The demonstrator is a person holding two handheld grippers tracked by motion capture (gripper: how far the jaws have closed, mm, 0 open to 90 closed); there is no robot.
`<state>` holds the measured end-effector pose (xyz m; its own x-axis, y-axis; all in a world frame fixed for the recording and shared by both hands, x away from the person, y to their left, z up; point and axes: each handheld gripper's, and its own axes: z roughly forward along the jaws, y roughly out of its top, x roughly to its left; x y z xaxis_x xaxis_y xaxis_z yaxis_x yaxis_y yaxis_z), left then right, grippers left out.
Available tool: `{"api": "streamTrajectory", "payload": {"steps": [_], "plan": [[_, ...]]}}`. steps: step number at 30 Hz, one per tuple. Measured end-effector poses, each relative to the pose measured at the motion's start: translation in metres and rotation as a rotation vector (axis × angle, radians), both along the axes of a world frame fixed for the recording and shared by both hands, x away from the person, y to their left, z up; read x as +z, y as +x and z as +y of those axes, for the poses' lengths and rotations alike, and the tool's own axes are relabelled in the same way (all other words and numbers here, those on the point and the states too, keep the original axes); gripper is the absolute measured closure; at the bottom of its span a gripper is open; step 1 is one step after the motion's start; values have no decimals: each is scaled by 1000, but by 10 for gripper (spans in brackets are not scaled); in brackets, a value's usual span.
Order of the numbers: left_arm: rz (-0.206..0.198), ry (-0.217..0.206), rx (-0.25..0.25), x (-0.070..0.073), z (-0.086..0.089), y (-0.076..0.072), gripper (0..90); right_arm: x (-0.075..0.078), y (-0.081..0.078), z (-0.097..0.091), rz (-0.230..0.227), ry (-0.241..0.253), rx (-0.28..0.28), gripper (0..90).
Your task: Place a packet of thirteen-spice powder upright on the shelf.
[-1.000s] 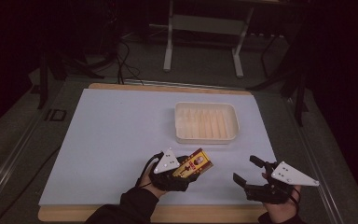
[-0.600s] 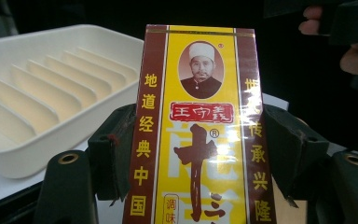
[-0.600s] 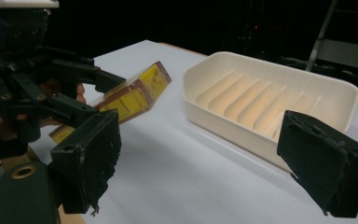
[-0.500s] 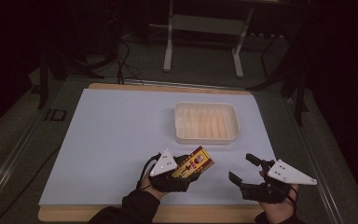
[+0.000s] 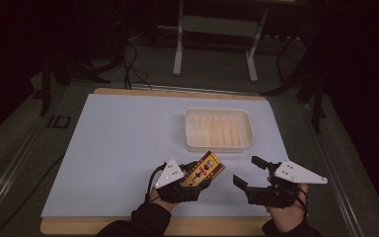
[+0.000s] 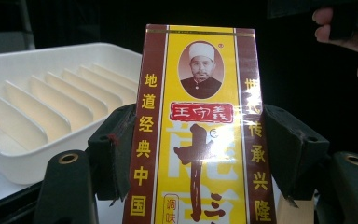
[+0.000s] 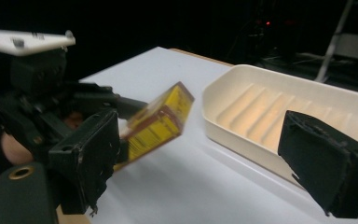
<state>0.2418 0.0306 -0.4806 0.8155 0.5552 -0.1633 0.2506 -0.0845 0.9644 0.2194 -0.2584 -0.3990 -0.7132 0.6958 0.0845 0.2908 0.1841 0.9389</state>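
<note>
A yellow and maroon box [image 5: 205, 169] with red Chinese writing and a portrait sits tilted in my left gripper [image 5: 196, 177], which is shut on its long sides near the table's front edge. In the left gripper view both pads [image 6: 116, 154] press the box [image 6: 200, 140]. My right gripper [image 5: 246, 170] hovers open just right of the box, jaws wide apart with nothing between them. From the right gripper view [image 7: 209, 163], the box [image 7: 156, 123] points toward a white ribbed tray [image 7: 223, 116].
The white tray [image 5: 218, 144] lies just beyond both grippers, right of centre, on a pale blue mat [image 5: 123, 143] that covers the wooden table. Dark floor, cables and a metal stand [image 5: 212, 29] lie behind the table.
My right gripper has shifted a little to the left, closer to the box. The left gripper and the box have stayed almost still.
</note>
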Motion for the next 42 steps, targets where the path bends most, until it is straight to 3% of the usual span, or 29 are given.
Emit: {"api": "streamTrajectory", "payload": {"steps": [6,7,9,13,15,17,22,29,32,37,38,40,42], "plan": [[-13,-50,-14,-2,0,-1,329,6,-1,13,-4,19,-17,106],[-27,-79,5,-4,0,-2,329,8,-1,16,-2,24,-8,106],[-28,-104,8,-4,0,-2,329,12,-4,24,-9,56,-3,142],[-69,-143,15,-3,-2,-5,328,14,-3,32,13,116,-8,212],[-93,-139,22,-3,-4,-7,328,12,-1,36,26,128,-13,223],[-108,-170,5,-4,-5,-7,327,10,3,40,43,135,-20,233],[-156,-188,35,-6,-8,-10,327,5,10,45,70,163,-59,298],[-164,-244,47,-9,-9,-12,326,-3,14,52,106,192,-80,441],[-180,-253,53,-11,-10,-13,326,-5,14,58,119,202,-69,508],[-185,-247,71,-13,-12,-16,325,-8,16,65,146,231,-66,541],[-180,-235,80,-15,-13,-17,324,-10,17,69,147,246,-75,619],[-163,-232,90,-17,-14,-16,324,-11,18,71,169,251,-80,638],[-145,-224,99,-20,-14,-16,323,-12,19,75,170,223,-94,656]]}}
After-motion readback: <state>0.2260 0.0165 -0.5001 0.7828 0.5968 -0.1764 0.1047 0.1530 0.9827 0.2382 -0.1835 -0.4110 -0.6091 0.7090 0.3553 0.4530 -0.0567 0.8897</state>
